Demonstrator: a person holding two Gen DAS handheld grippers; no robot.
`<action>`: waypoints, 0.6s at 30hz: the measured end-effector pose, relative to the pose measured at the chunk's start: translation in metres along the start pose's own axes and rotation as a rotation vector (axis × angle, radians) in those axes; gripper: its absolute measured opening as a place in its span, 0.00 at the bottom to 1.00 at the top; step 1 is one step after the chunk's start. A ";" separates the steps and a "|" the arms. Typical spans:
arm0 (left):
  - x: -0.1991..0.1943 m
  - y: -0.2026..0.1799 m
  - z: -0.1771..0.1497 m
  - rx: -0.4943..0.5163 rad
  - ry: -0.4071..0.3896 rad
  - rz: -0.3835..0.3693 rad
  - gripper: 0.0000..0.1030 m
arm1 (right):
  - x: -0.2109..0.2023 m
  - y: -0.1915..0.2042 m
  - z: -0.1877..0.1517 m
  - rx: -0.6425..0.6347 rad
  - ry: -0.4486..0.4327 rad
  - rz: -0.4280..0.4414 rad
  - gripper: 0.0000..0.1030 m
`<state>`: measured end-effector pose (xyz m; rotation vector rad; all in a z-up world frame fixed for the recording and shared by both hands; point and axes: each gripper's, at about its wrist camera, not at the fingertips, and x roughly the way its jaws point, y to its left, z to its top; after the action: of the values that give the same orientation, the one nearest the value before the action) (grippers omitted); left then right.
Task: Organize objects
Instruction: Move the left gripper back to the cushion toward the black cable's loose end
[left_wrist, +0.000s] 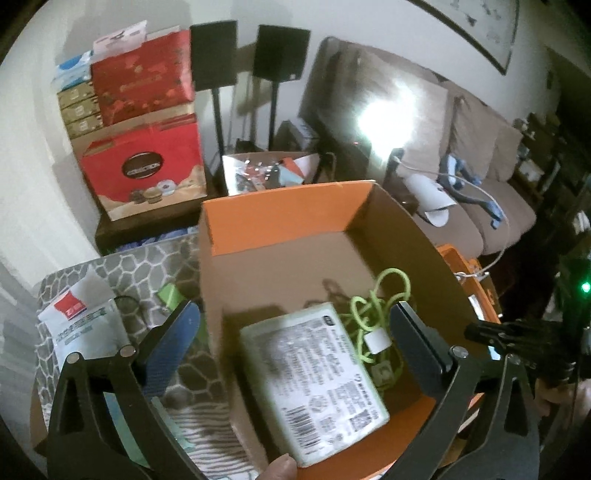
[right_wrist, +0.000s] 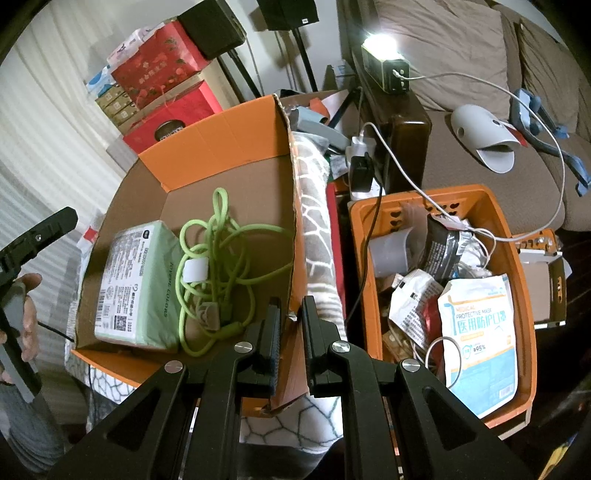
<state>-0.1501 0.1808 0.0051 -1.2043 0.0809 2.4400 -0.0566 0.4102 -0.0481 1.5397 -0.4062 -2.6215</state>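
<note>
An open cardboard box (left_wrist: 280, 221) with orange walls rests on a patterned blanket. Inside it lie a pale green tissue pack (left_wrist: 314, 384) with a printed label and, to its right, a tangled light green cable (left_wrist: 373, 306). My left gripper (left_wrist: 295, 306) hangs open above the box; its fingers straddle the pack without touching it. In the right wrist view the box (right_wrist: 221, 147), pack (right_wrist: 136, 284) and cable (right_wrist: 229, 251) show again. My right gripper (right_wrist: 291, 301) is shut on the box's near right wall.
Right of the box stands an orange plastic basket (right_wrist: 524, 258) full of packets, among them a white-and-blue mask pack (right_wrist: 480, 332). A white packet (left_wrist: 81, 325) lies on the blanket (right_wrist: 317, 229) left of the box. Red gift boxes (left_wrist: 144, 110) are stacked behind; a sofa (right_wrist: 461, 55) is at right.
</note>
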 end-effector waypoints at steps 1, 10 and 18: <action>0.000 0.003 0.000 -0.006 0.000 0.003 1.00 | 0.000 0.000 0.000 0.000 0.000 0.000 0.09; -0.004 0.037 0.001 -0.055 0.004 0.032 1.00 | 0.000 0.000 0.000 0.000 0.000 0.001 0.09; -0.007 0.084 0.005 -0.095 0.006 0.085 1.00 | 0.000 0.000 0.000 0.001 0.000 0.000 0.09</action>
<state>-0.1826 0.1032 0.0023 -1.2725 0.0189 2.5396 -0.0566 0.4105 -0.0480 1.5393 -0.4076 -2.6217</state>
